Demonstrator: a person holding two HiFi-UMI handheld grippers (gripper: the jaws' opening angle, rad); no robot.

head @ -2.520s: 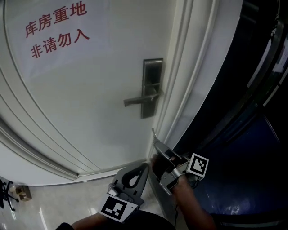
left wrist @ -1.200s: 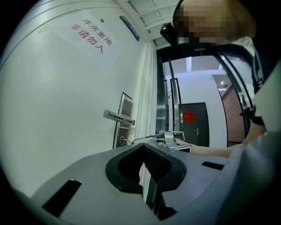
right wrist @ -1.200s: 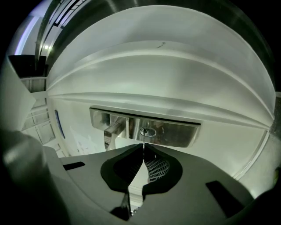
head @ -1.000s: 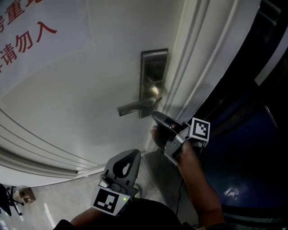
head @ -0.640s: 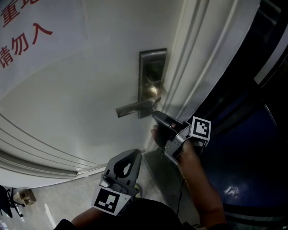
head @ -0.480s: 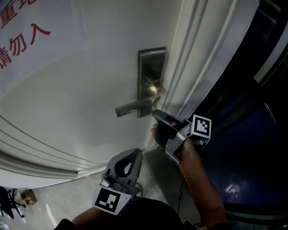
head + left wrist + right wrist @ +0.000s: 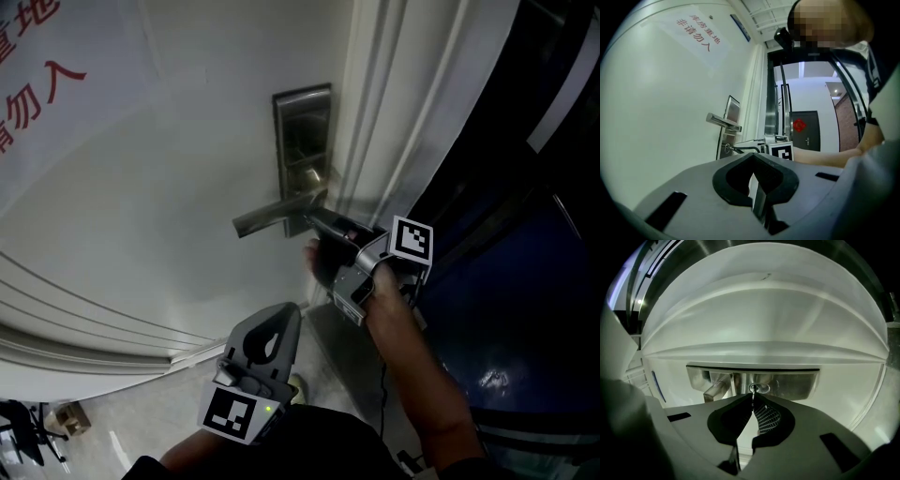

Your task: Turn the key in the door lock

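Observation:
A steel lock plate (image 7: 302,131) with a lever handle (image 7: 272,215) sits on the white door (image 7: 159,206). My right gripper (image 7: 315,219) is shut on a key (image 7: 753,395), just below the handle. The blade reaches the round keyhole (image 7: 760,388) in the plate (image 7: 792,383). From the left gripper view, the key (image 7: 734,150) spans from the keyhole to the right gripper (image 7: 754,146). My left gripper (image 7: 284,317) hangs lower, away from the door, shut with nothing between its jaws (image 7: 751,161).
A sign with red characters (image 7: 33,80) is on the door at upper left. White door-frame mouldings (image 7: 403,122) run right of the lock, with a dark glass panel (image 7: 525,244) beyond. Pale floor tiles (image 7: 122,422) lie below the door.
My right gripper rose from near the door's bottom edge to the lock, then edged up and left under the handle. The left gripper stayed low.

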